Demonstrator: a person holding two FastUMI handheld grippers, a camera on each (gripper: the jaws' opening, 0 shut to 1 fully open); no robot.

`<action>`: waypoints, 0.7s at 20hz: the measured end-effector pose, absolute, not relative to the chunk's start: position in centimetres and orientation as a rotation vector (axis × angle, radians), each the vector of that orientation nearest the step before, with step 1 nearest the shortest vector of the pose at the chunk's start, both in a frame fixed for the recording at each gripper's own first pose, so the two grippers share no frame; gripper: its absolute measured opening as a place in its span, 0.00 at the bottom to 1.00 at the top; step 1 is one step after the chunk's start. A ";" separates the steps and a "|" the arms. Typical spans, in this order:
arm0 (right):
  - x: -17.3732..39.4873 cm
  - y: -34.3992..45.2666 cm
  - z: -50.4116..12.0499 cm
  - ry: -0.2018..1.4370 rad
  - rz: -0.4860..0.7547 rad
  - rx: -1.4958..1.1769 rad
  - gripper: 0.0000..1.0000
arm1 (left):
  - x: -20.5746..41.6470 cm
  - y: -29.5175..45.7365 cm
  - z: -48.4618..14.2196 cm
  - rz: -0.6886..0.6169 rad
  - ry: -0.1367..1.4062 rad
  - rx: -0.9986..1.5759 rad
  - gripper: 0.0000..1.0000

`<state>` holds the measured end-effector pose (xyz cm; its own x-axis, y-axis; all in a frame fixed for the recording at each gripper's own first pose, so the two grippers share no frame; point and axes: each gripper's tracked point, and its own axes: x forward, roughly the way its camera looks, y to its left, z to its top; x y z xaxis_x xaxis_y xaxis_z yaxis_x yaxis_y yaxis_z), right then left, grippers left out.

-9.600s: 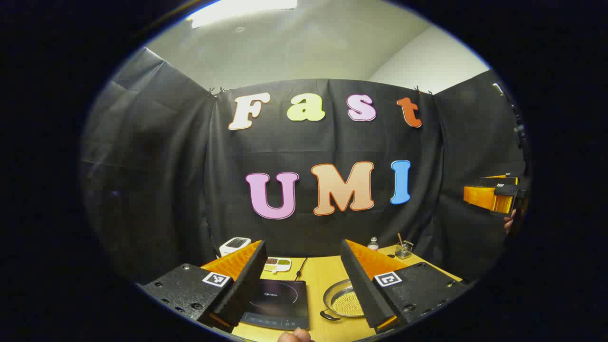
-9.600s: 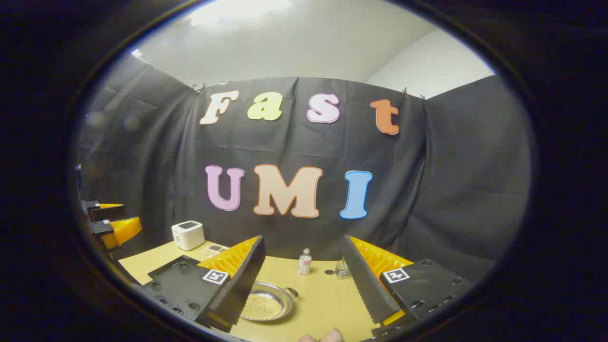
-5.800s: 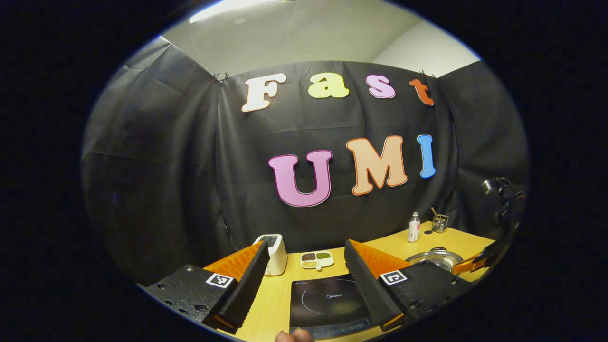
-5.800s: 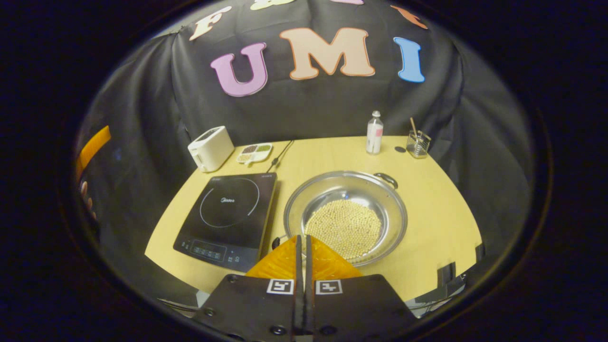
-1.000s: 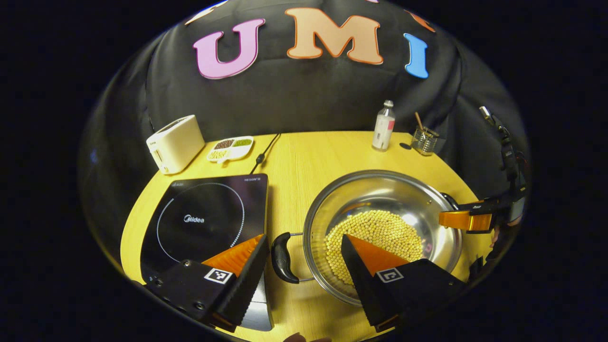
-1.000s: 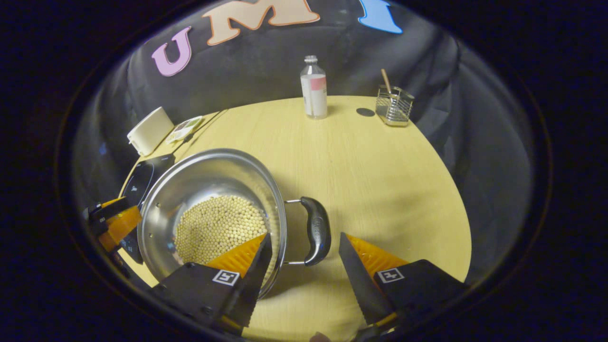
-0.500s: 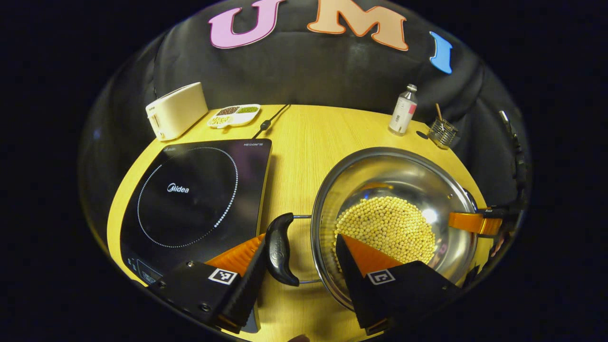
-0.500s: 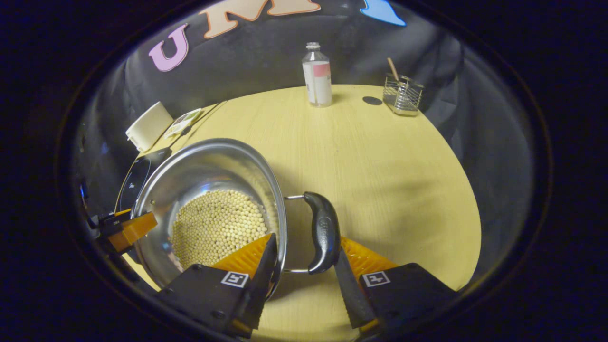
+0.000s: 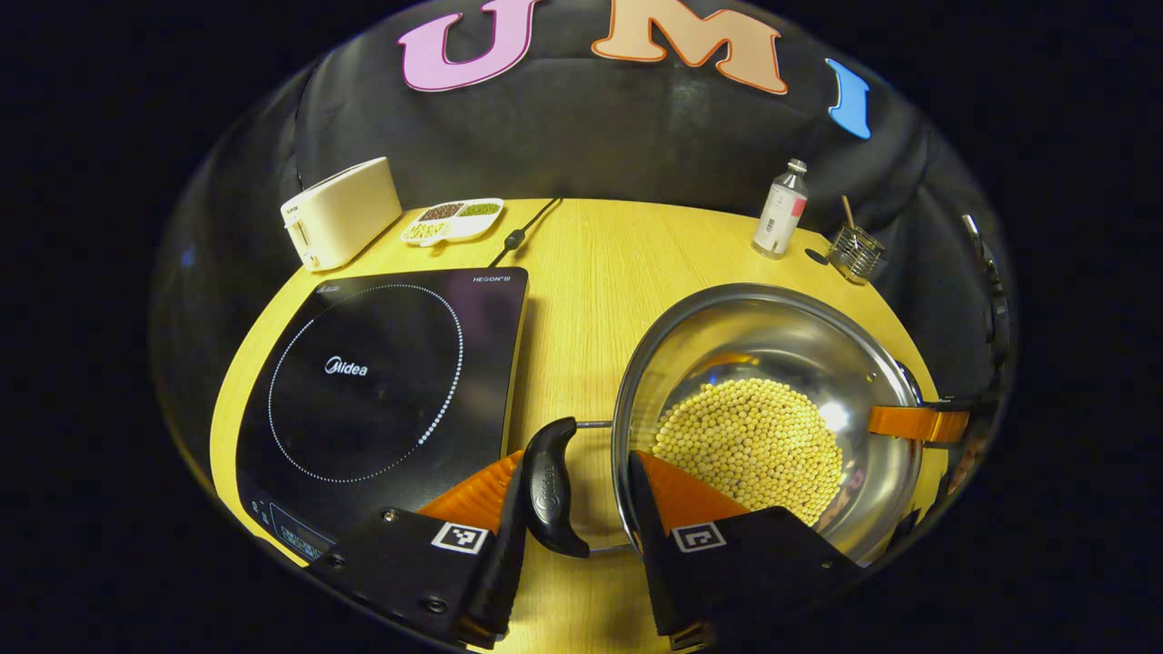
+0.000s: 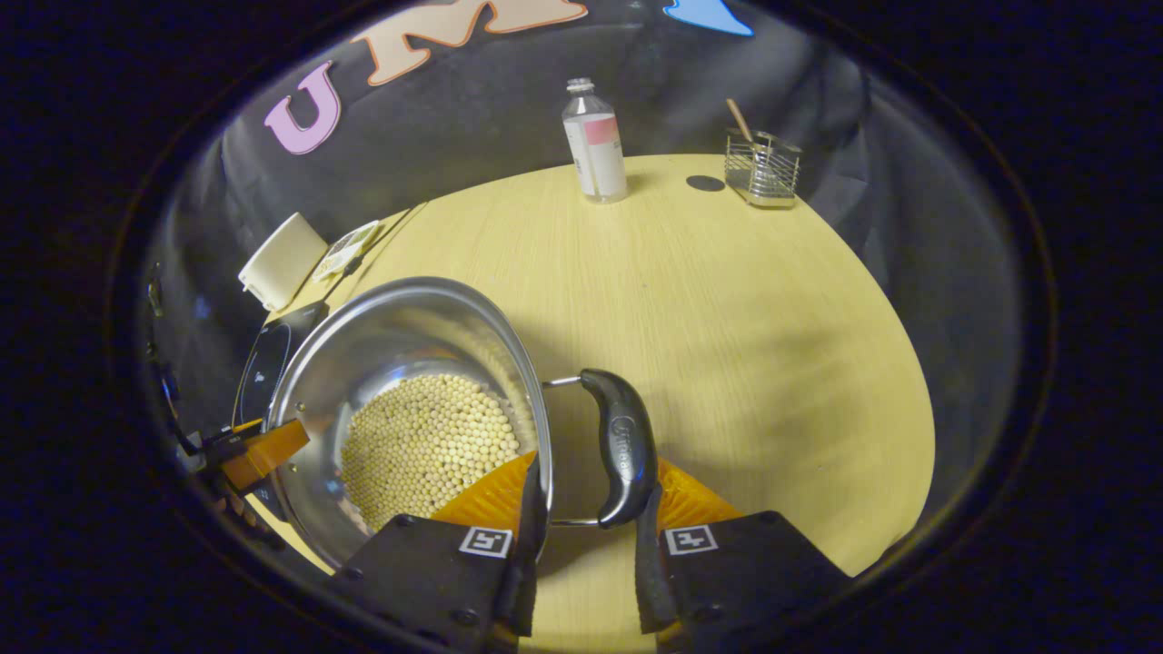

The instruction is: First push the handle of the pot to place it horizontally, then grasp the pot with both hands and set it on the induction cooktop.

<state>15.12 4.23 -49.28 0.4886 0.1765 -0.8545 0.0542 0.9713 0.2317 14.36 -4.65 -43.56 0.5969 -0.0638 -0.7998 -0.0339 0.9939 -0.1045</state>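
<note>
Left gripper view: left gripper [image 9: 571,509] at the near edge of the table [image 9: 581,263], fingers closed in around the pot's black left handle [image 9: 549,486], one finger outside the handle, the other on the pot-wall side; whether both press on it cannot be told. Pot [image 9: 772,409], steel, round, holding pale beans [image 9: 750,445], stands on the table just right of the induction cooktop [image 9: 382,391], not on it. Right gripper [image 9: 918,423] shows at the pot's far right rim. Toaster [image 9: 341,213], divided dish of grains [image 9: 452,221] and a cable [image 9: 522,232] lie behind the cooktop; bottle [image 9: 781,220] and wire holder [image 9: 854,252] stand at the far right edge.

Right gripper view: right gripper [image 10: 586,536] likewise closed in around the pot's right handle [image 10: 622,445], one finger against the pot [image 10: 409,409] wall, the other outside the handle; firm grip on both sides cannot be told. Beans [image 10: 427,445] fill the pot's bottom. Left gripper [image 10: 259,450] shows at the opposite rim. Cooktop [image 10: 263,363] corner lies beyond the pot, toaster [image 10: 282,259] farther back. Bottle [image 10: 595,145] and wire holder [image 10: 761,163] stand at the table's [image 10: 727,318] far edge.
</note>
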 end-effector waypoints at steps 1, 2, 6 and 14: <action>15.2 4.2 -49.2 1.060 0.073 0.245 0.46 | 14.5 -4.7 -43.3 -0.018 0.926 -0.117 0.59; 15.2 4.2 -48.9 1.054 0.073 0.249 0.46 | 14.4 -4.6 -43.1 -0.020 0.920 -0.115 0.59; 15.3 4.6 -47.2 1.029 0.079 0.265 0.41 | 14.6 -4.0 -40.9 -0.017 0.879 -0.105 0.59; 16.1 9.7 -43.8 0.977 0.143 0.306 0.46 | 14.6 1.4 -36.7 0.025 0.814 -0.080 0.59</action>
